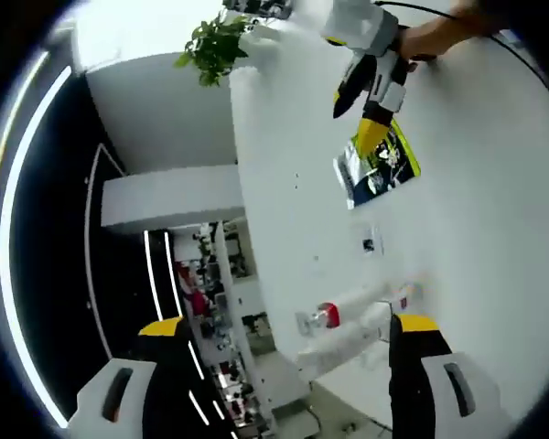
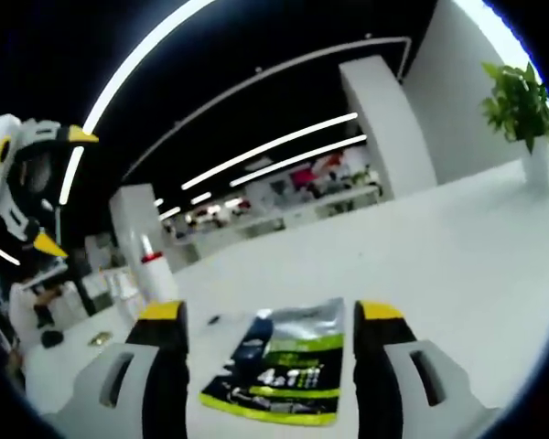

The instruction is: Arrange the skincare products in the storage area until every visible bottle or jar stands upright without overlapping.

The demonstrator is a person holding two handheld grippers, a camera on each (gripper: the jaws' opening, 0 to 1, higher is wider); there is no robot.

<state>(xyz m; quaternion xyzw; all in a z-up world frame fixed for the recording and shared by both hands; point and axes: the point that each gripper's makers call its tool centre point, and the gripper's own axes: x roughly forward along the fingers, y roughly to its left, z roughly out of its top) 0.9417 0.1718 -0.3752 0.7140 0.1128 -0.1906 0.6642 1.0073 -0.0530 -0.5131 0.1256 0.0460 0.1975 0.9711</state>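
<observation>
A white bottle with a red band (image 1: 334, 315) and a second white bottle (image 1: 348, 342) stand close together near the table's edge, between the tips of my open left gripper (image 1: 288, 326), a little beyond them. In the right gripper view the red-topped bottle (image 2: 152, 274) stands upright, with a paler bottle (image 2: 123, 291) beside it. A green, black and silver sachet (image 2: 279, 366) lies flat on the table between the spread jaws of my right gripper (image 2: 270, 313), which holds nothing. The sachet (image 1: 377, 166) lies just below the right gripper (image 1: 357, 119).
The white table (image 1: 476, 256) is wide and mostly bare. A potted green plant (image 2: 522, 101) stands at its far corner, and the plant (image 1: 215, 46) also appears in the left gripper view. A small dark item (image 1: 369, 243) lies between sachet and bottles. A person's hand (image 1: 430, 37) holds the right gripper. The left gripper (image 2: 64, 190) hangs above the bottles.
</observation>
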